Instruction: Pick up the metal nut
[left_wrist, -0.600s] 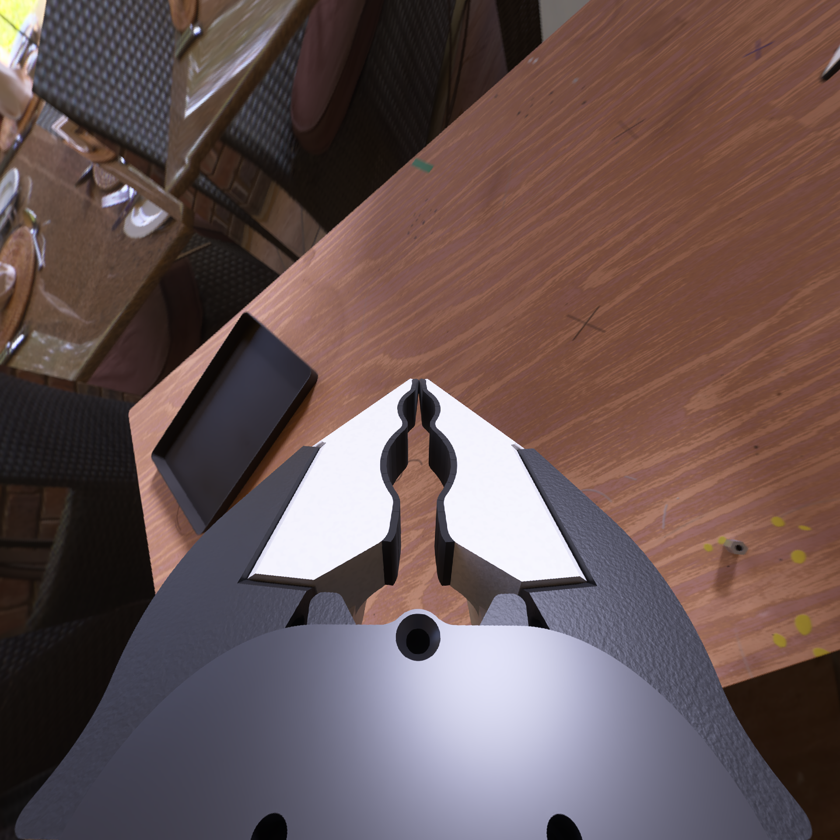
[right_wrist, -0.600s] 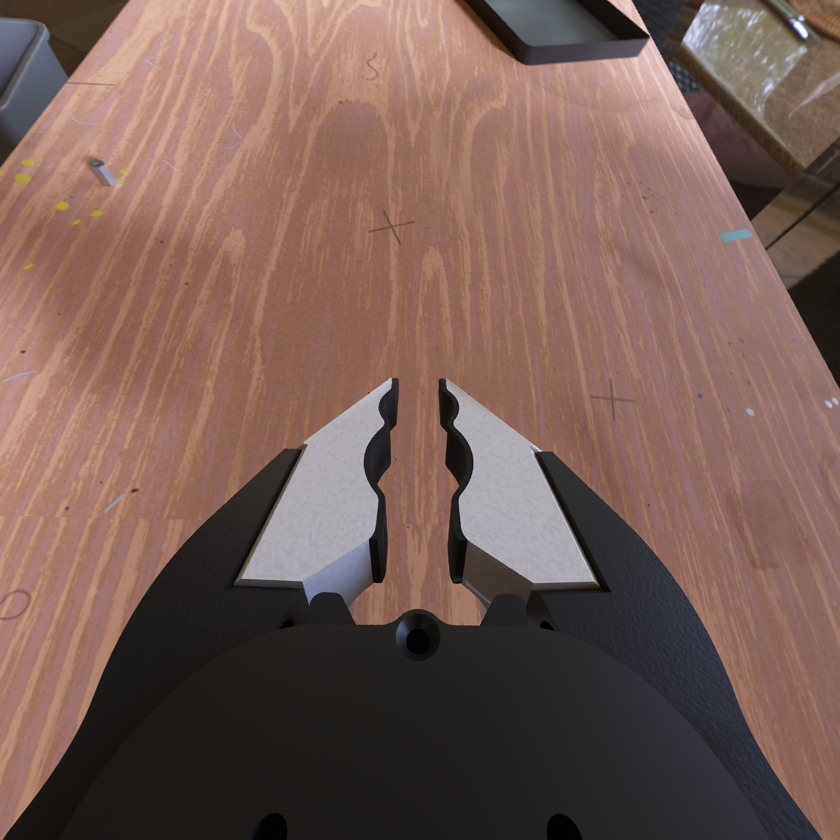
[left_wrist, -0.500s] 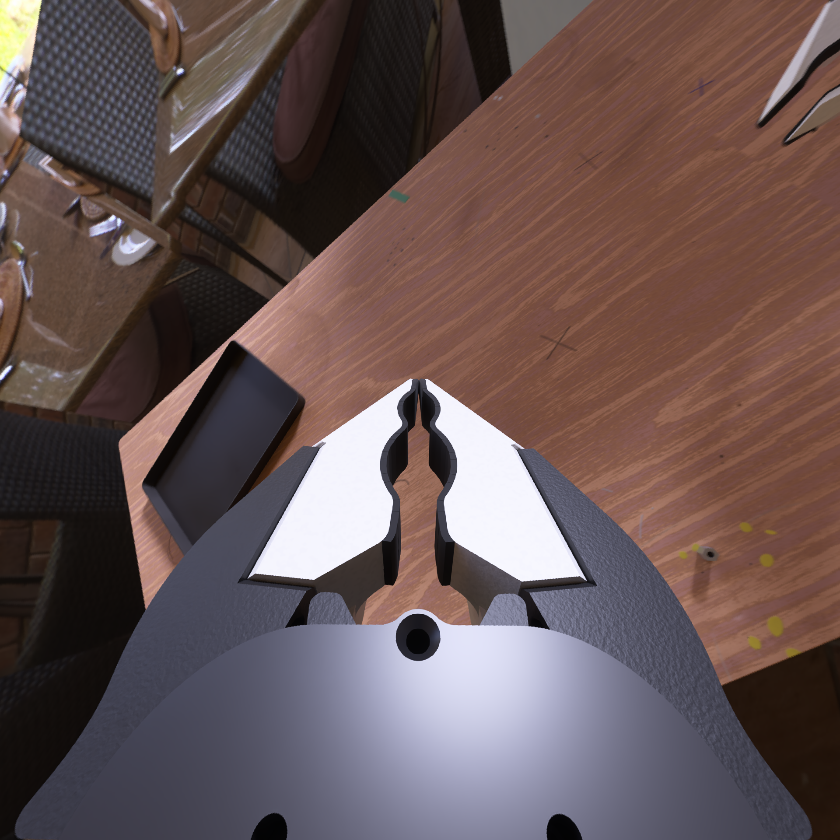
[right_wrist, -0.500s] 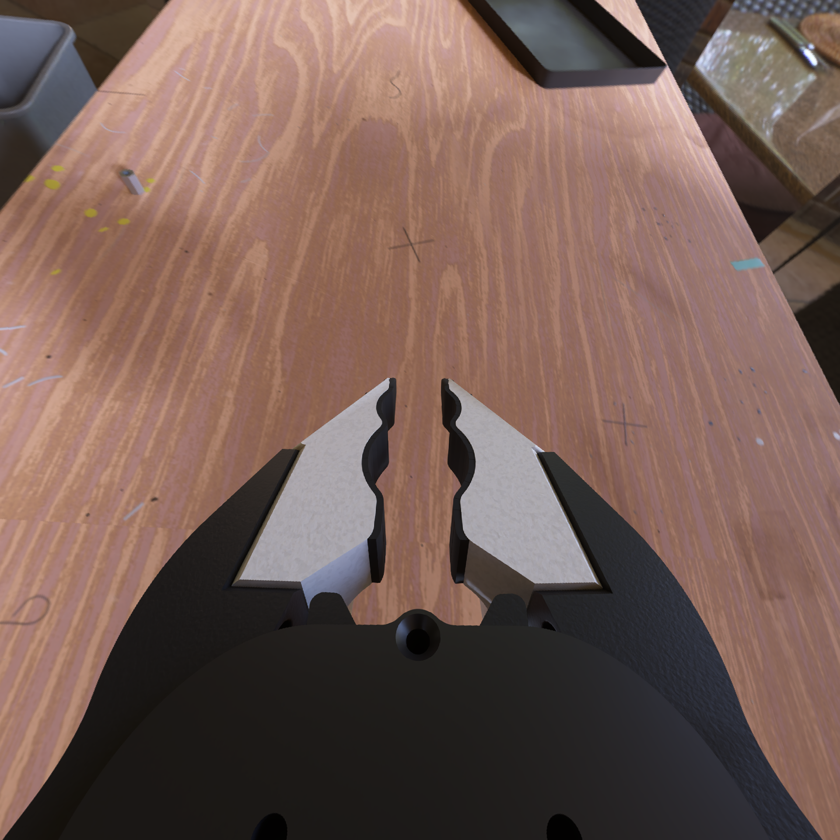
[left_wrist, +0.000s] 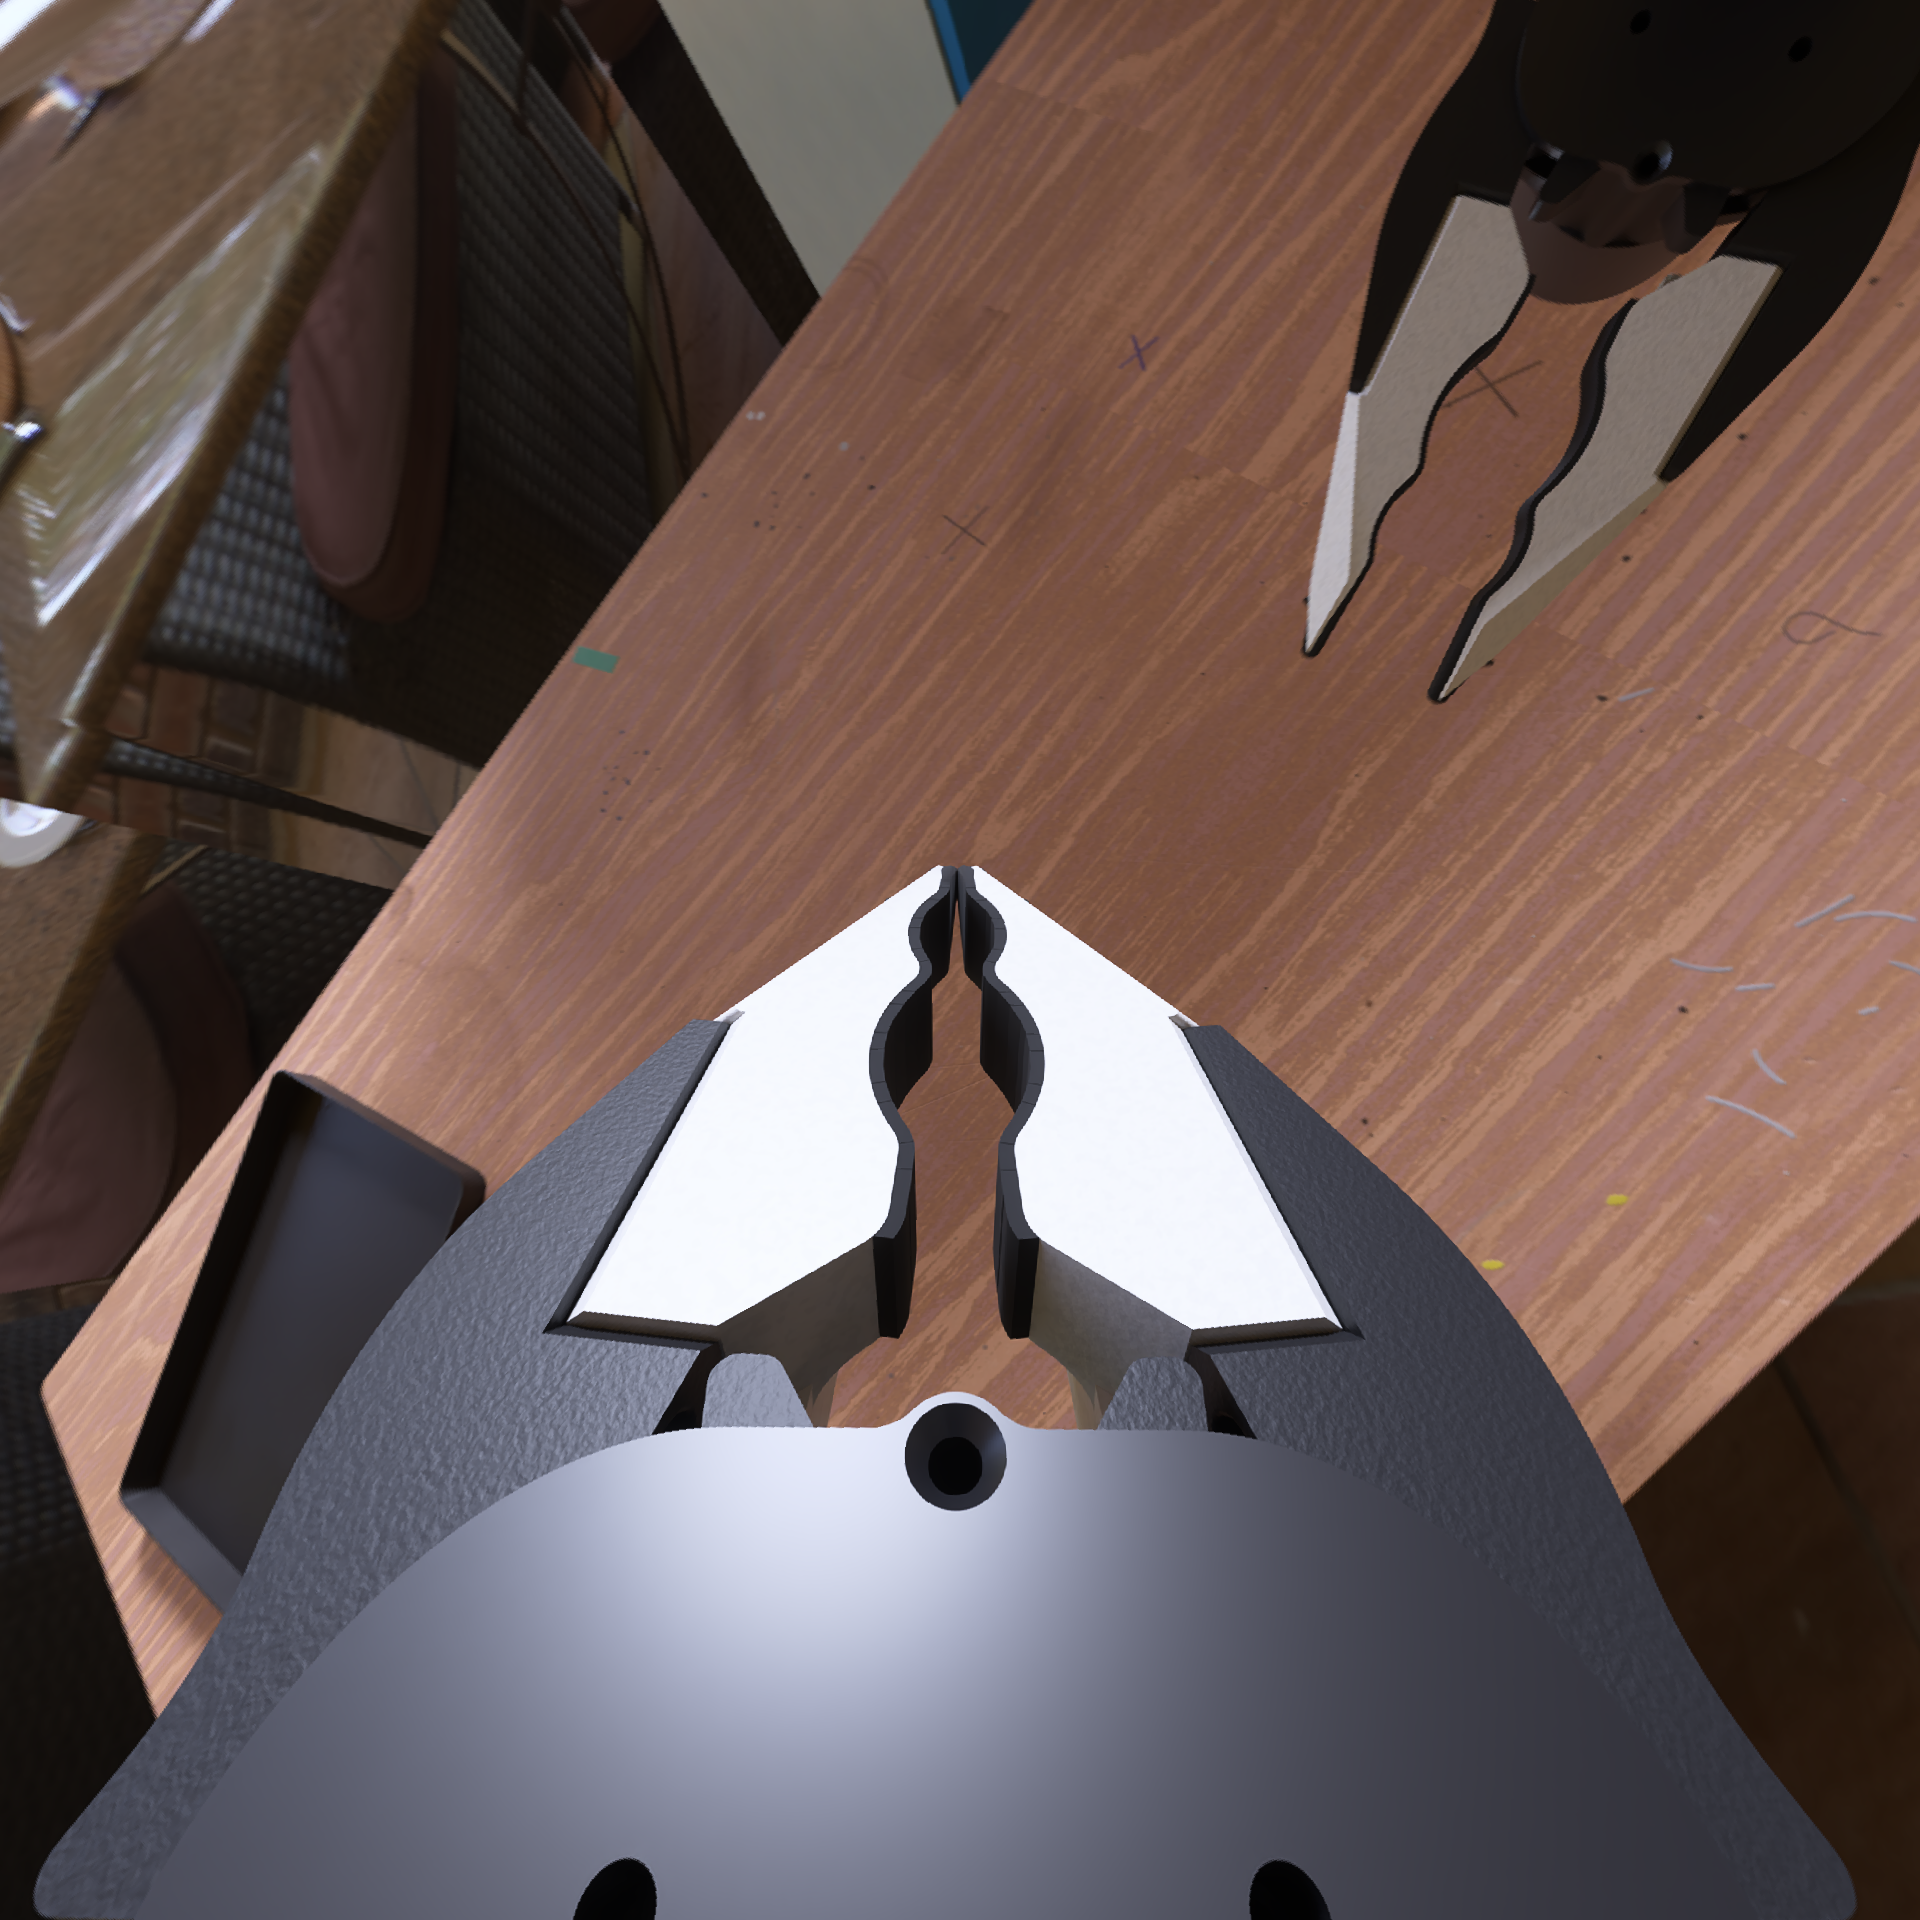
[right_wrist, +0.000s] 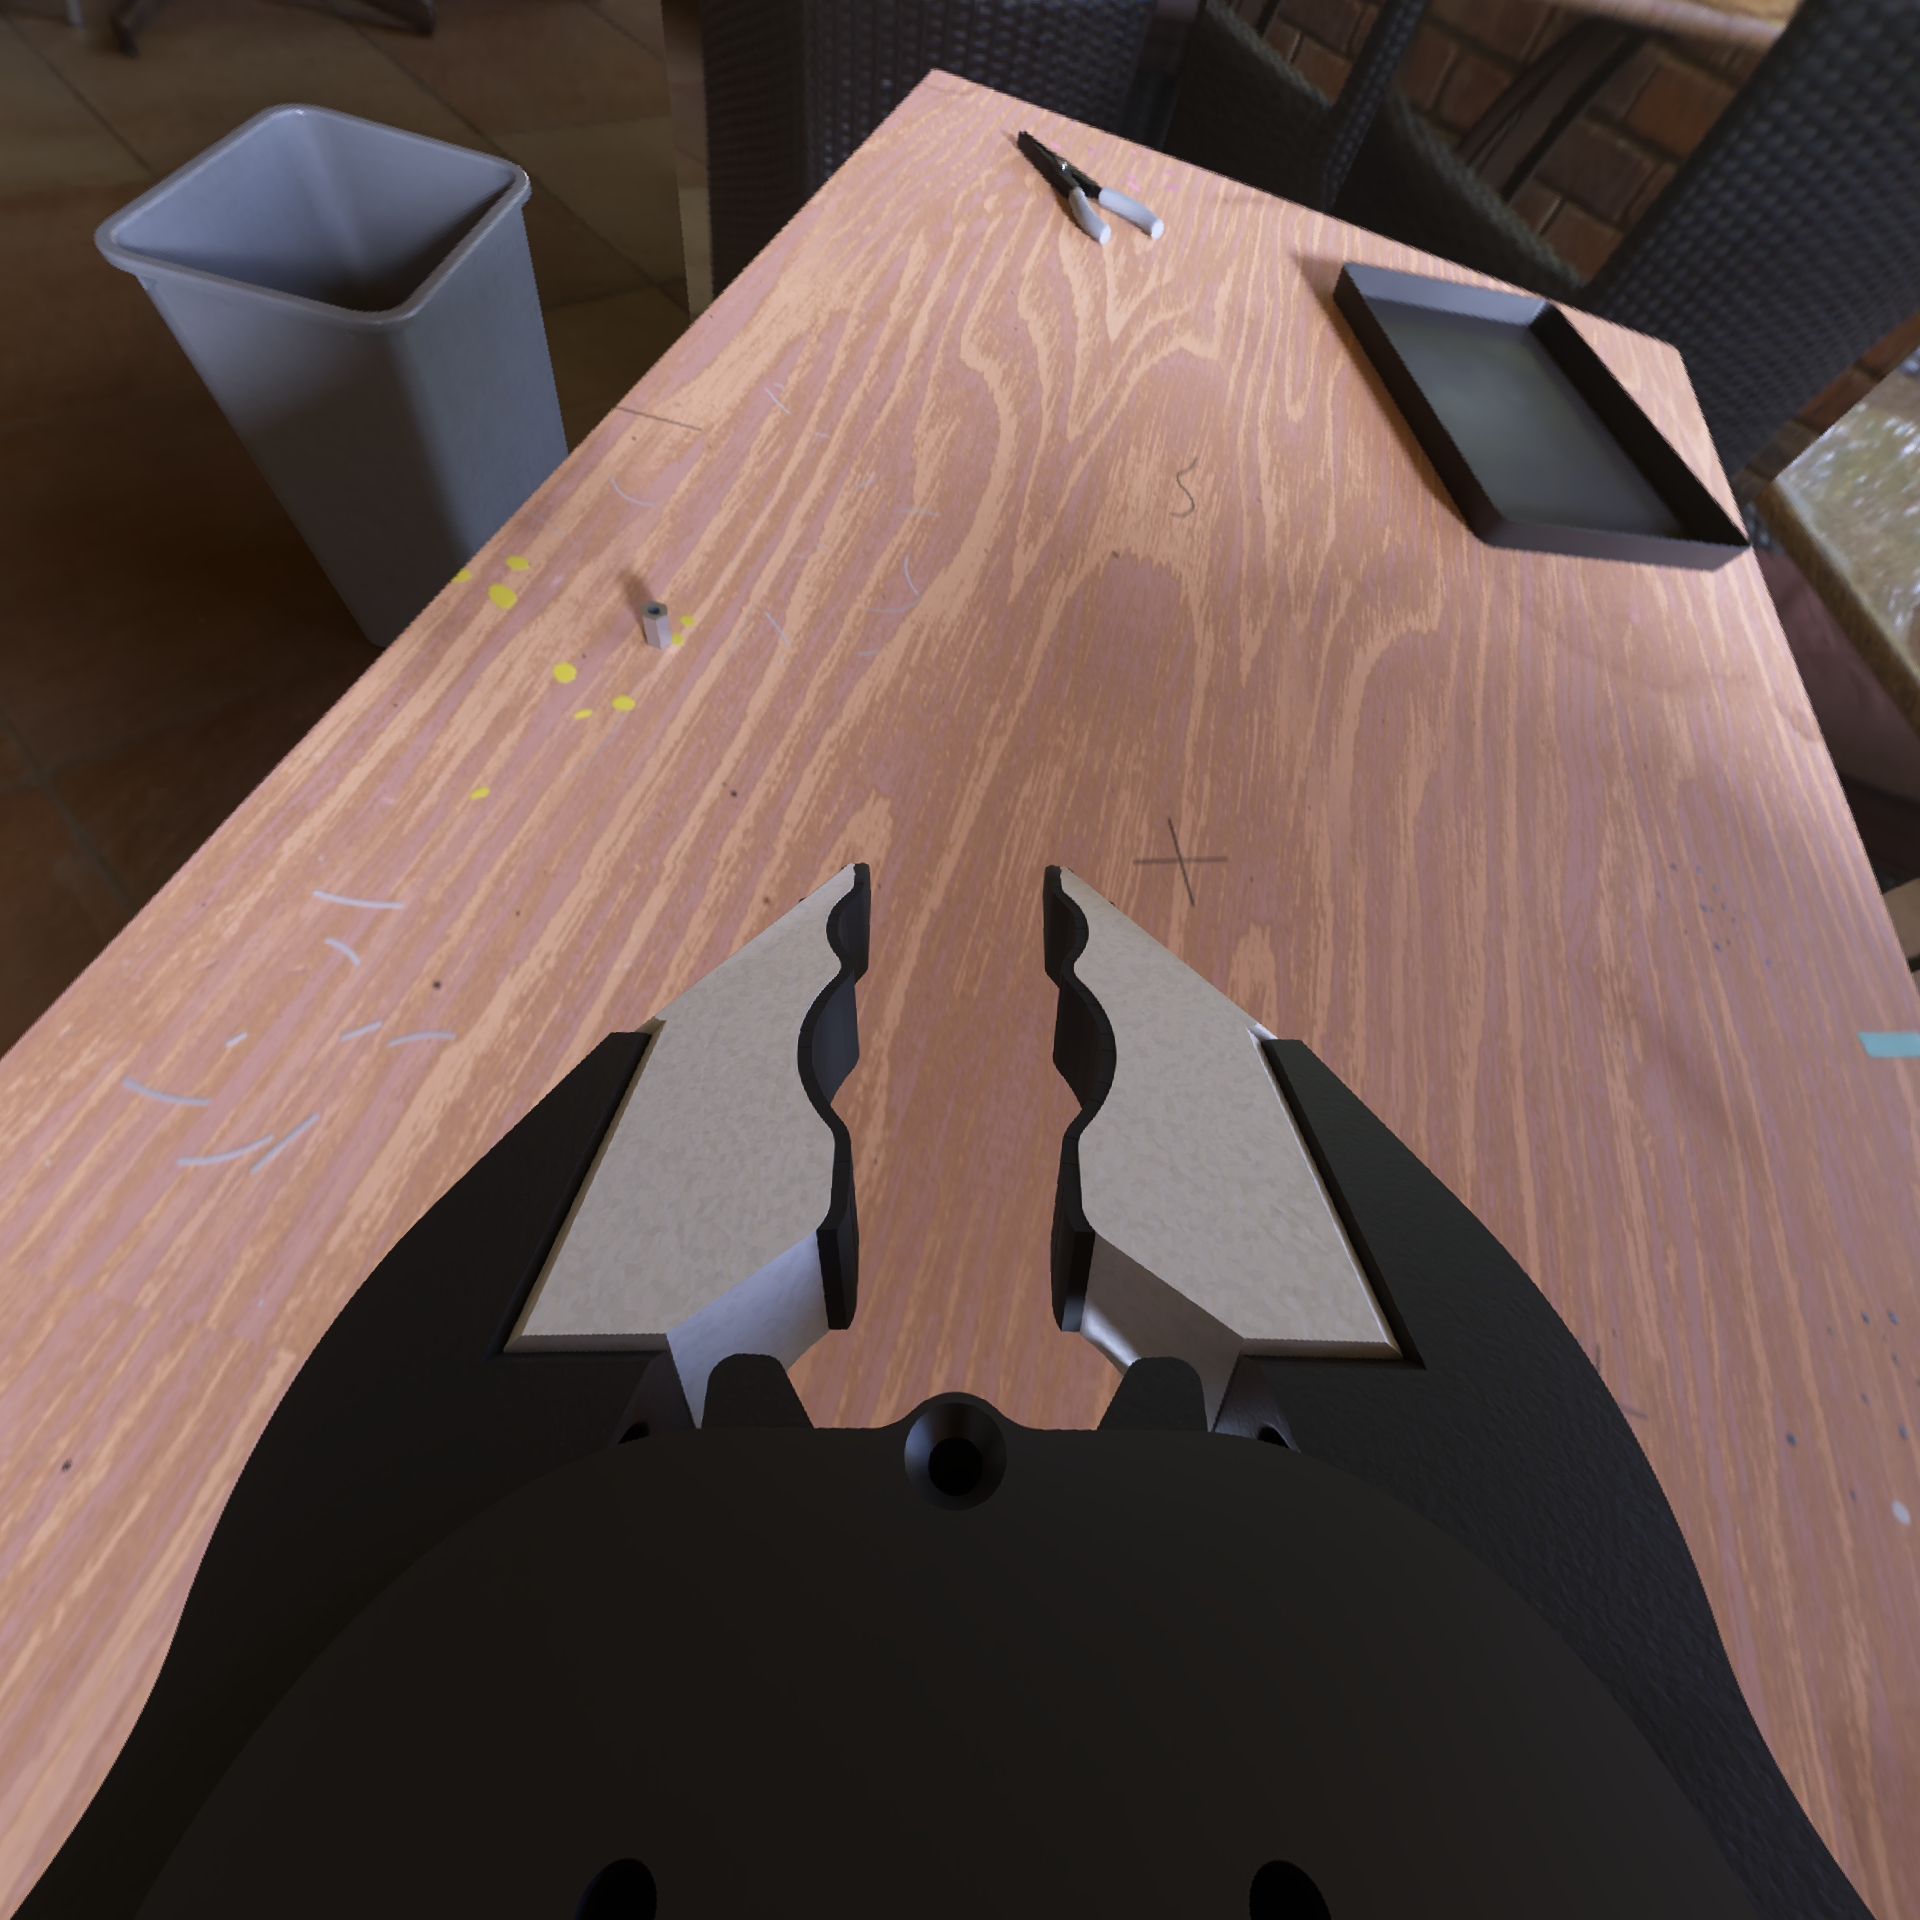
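Note:
The metal nut (right_wrist: 655, 622) is a small grey hexagonal piece standing on the wooden table (right_wrist: 1351, 779) among yellow paint spots near its left edge, far ahead and left of my right gripper (right_wrist: 956, 899). My right gripper is open and empty above the table. It also shows in the left wrist view (left_wrist: 1377, 670), at the upper right, jaws apart. My left gripper (left_wrist: 956, 873) is shut and empty, its tips touching, over the table. The nut is out of the left wrist view.
A black tray (right_wrist: 1527, 416) lies at the table's far right corner and shows in the left wrist view (left_wrist: 301, 1278) at the lower left. Black pliers with white handles (right_wrist: 1091, 192) lie at the far end. A grey waste bin (right_wrist: 332, 343) stands on the floor left of the table. Wicker chairs (right_wrist: 1766, 208) surround it.
My right gripper has opened wider and pulled back and up, bringing the bin and pliers into view. My left gripper's view has swung, losing the nut and showing the right gripper.

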